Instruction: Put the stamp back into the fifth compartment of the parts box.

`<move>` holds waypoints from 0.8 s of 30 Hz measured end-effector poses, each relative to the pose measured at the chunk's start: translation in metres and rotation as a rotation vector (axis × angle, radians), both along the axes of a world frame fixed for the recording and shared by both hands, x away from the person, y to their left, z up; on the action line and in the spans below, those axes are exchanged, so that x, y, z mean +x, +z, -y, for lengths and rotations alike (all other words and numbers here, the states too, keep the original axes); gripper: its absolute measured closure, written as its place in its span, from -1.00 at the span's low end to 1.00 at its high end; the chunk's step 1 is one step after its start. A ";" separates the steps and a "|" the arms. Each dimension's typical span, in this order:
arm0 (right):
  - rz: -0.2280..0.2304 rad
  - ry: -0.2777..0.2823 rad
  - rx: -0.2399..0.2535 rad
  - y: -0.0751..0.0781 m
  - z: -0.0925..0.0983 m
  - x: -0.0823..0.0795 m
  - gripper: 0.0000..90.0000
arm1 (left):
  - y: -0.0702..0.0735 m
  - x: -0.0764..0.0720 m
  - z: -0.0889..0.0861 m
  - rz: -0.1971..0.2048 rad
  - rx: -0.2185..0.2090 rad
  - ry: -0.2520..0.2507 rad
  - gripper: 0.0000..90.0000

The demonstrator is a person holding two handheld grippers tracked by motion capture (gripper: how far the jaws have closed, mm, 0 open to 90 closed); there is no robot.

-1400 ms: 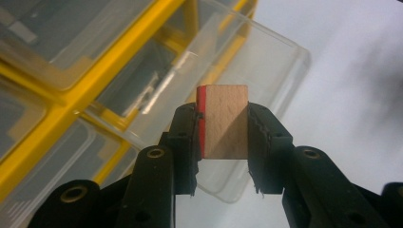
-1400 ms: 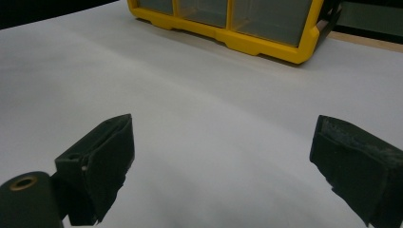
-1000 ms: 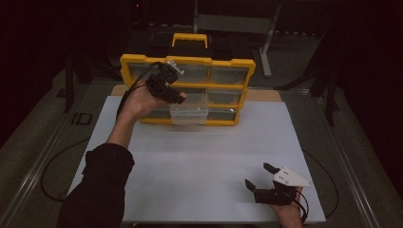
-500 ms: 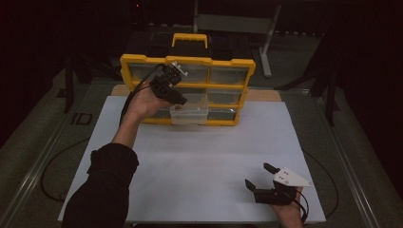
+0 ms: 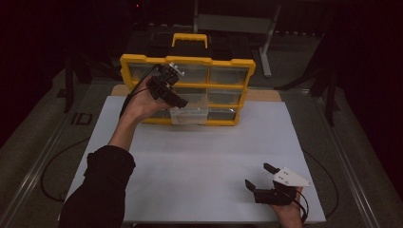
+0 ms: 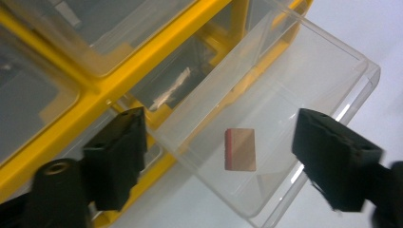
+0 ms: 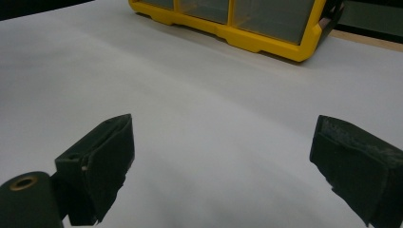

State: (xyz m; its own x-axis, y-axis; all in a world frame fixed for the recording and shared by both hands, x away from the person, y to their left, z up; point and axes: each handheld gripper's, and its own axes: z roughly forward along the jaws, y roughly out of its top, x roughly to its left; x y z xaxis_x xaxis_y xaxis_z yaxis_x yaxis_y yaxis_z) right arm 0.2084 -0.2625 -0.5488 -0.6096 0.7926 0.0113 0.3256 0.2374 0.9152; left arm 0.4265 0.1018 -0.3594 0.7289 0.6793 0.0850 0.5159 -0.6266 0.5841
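Clear plastic made up the pulled-out drawer [image 6: 285, 109] of the yellow organiser [image 5: 190, 90] at the far side of the white table [image 5: 199, 156], and a small wooden block [image 6: 240, 149] lay flat on the drawer's floor, near its front wall. The left gripper [image 5: 166, 88] hung over that drawer; its jaws had just been opening and stood well apart above the block, pressing on nothing — the block lay free below them. The right gripper [image 5: 261, 183] rested at the near right corner of the table, its jaws wide as well, with only bare tabletop between them.

Judging from this, the block had been put away and closing the drawer seemed the step in hand. To do it well, the left gripper should come off the drawer's inside, meet the middle of the front wall squarely, and push straight toward the organiser — an off-centre push could skew the drawer in its slot. A gentle pace would keep the light block from sliding
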 end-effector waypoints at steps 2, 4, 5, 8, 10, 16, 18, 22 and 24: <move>0.000 0.003 -0.004 0.000 0.000 0.000 -0.83 | 0.000 -0.003 -0.004 0.006 -0.024 0.007 -0.65; 0.001 0.004 -0.005 0.000 0.000 0.000 -0.83 | -0.001 -0.006 -0.008 0.009 -0.039 0.015 -0.69; 0.001 0.003 -0.004 0.000 0.000 0.000 -0.83 | -0.001 -0.008 -0.010 0.014 -0.041 0.016 -0.74; 0.001 0.005 -0.007 0.000 0.000 0.000 -0.83 | -0.004 -0.013 -0.018 0.019 -0.055 0.029 -0.83; 0.001 0.006 -0.005 -0.001 -0.001 0.000 -0.83 | -0.006 -0.016 -0.023 0.019 -0.062 0.033 -0.88; 0.000 0.005 -0.007 -0.001 -0.001 0.000 -0.83 | -0.012 -0.027 -0.035 0.039 -0.093 0.032 -0.98; 0.001 0.005 -0.008 -0.001 -0.001 0.000 -0.83 | -0.013 -0.029 -0.036 0.044 -0.091 0.033 -0.98; 0.000 0.005 -0.007 -0.001 -0.001 0.000 -0.83 | -0.020 -0.040 -0.041 0.080 -0.051 0.049 -0.98; 0.000 0.005 -0.006 -0.001 -0.001 0.000 -0.83 | -0.024 -0.045 -0.044 0.085 -0.065 0.051 -0.98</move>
